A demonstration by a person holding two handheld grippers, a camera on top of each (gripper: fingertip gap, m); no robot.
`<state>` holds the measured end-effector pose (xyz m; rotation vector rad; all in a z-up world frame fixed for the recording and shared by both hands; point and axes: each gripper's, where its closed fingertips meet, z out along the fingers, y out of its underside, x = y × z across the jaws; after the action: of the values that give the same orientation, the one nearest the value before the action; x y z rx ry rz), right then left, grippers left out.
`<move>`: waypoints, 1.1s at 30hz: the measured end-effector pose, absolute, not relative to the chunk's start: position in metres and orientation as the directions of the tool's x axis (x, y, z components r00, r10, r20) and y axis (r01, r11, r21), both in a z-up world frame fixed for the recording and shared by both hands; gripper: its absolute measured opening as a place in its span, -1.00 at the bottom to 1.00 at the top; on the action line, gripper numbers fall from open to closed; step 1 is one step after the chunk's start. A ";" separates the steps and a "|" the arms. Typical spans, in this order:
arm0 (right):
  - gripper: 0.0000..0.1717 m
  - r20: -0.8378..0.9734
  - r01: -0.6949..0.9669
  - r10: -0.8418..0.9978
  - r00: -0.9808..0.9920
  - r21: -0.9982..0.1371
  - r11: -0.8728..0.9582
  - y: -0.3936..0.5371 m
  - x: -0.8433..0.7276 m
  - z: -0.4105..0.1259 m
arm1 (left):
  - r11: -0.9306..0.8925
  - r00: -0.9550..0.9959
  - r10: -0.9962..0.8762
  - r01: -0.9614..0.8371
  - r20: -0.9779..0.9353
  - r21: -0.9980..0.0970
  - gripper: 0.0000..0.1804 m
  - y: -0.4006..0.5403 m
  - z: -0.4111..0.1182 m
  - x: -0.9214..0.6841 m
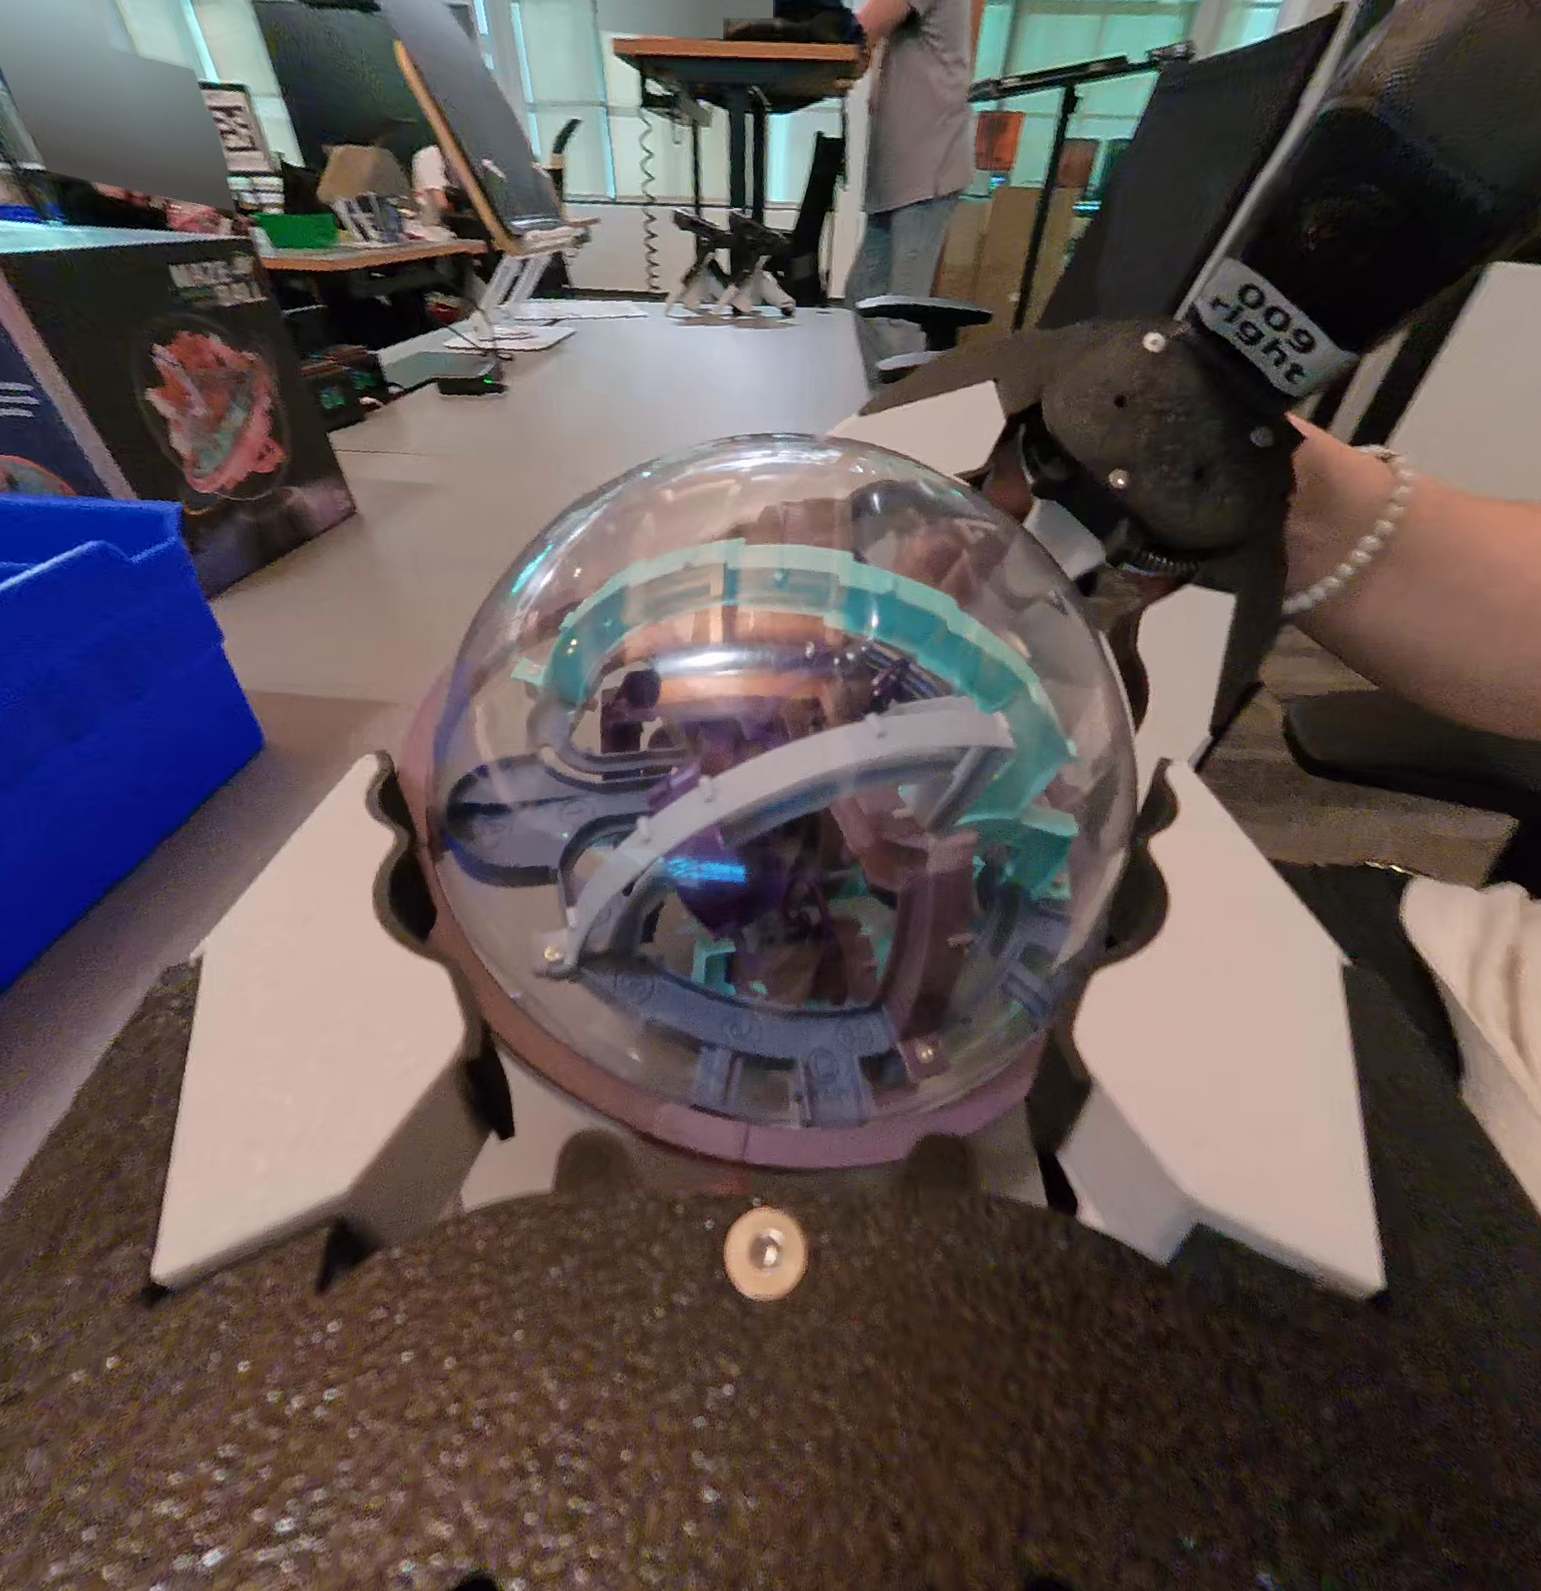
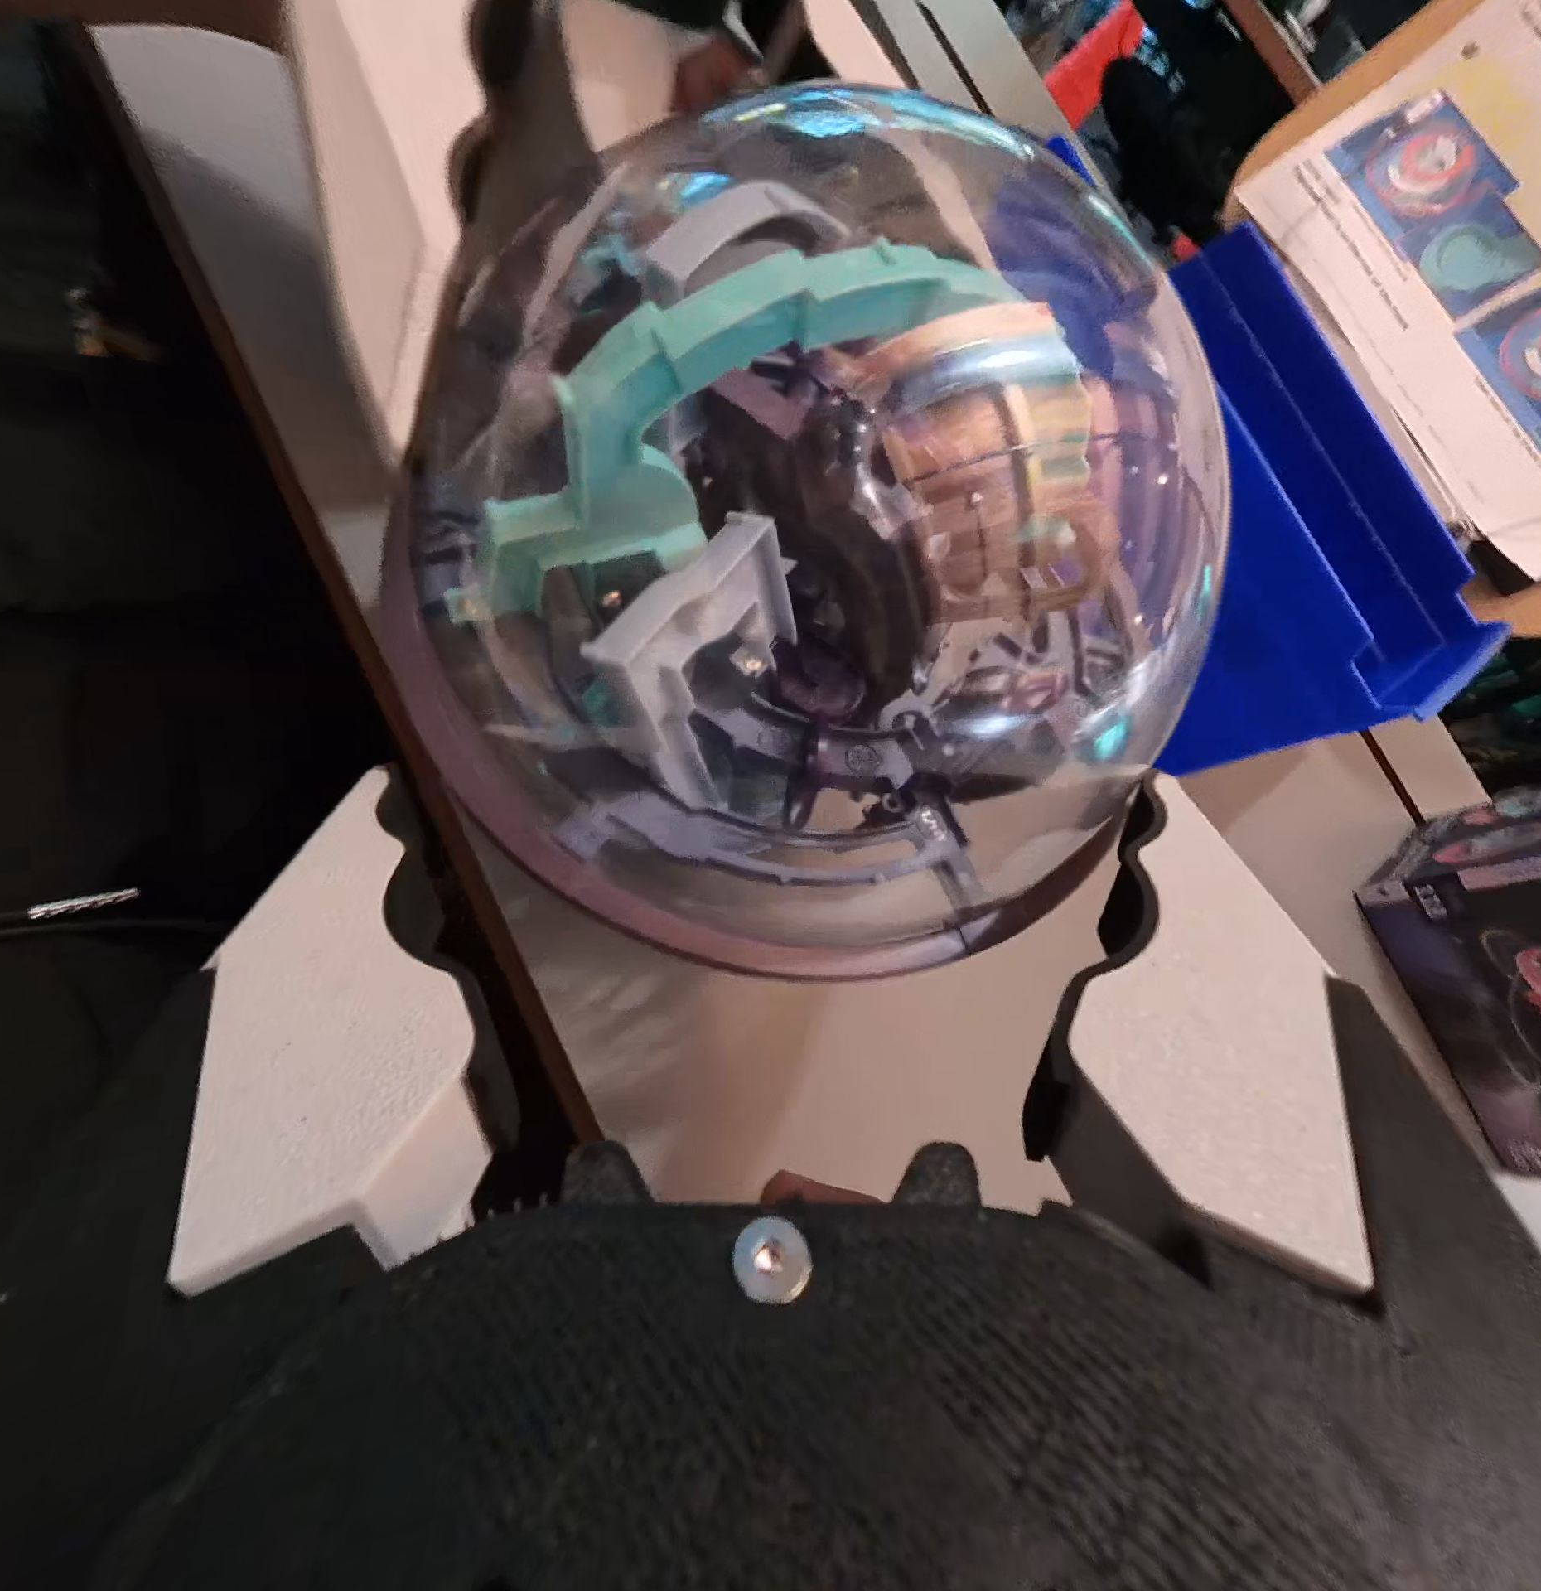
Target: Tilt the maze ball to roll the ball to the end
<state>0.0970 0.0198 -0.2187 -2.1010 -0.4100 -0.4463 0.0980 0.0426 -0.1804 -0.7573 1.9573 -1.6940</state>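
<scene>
both jaws clamping clear domed maze ball (image 1: 784, 801)

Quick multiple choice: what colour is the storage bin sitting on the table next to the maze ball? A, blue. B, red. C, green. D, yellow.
A: the bin beside the maze ball is solid blue in the left wrist view, and the right wrist view shows the same blue bin behind the sphere.
</scene>
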 end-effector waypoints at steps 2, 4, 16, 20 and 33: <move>0.79 0.457 0.482 0.180 0.871 -0.720 -0.500 0.019 0.089 -0.216 | 0.098 -0.780 -0.625 -0.129 0.040 -0.987 0.73 0.048 -0.182 0.092; 0.75 0.481 0.526 0.224 0.848 -0.706 -0.474 0.021 0.087 -0.212 | 0.095 -0.795 -0.604 -0.143 0.057 -0.985 0.72 0.052 -0.184 0.088; 0.83 0.444 0.454 0.113 0.889 -0.825 -0.336 0.058 0.084 -0.211 | -0.061 -0.805 -0.560 -0.192 0.193 -0.980 0.74 0.062 -0.178 0.088; 0.82 0.421 0.413 0.050 0.906 -0.849 -0.330 0.058 0.086 -0.215 | -0.087 -0.794 -0.572 -0.188 0.204 -0.978 0.74 0.063 -0.174 0.090; 0.76 0.426 0.379 -0.037 0.904 -0.838 -0.392 0.059 0.090 -0.221 | -0.024 -0.697 -0.599 -0.475 0.393 -0.880 0.72 0.077 -0.201 0.085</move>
<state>0.0896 0.0590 -0.2215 -1.9293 -0.2497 -0.4565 0.0851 0.0772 -0.2006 -1.1731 2.1194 -1.8346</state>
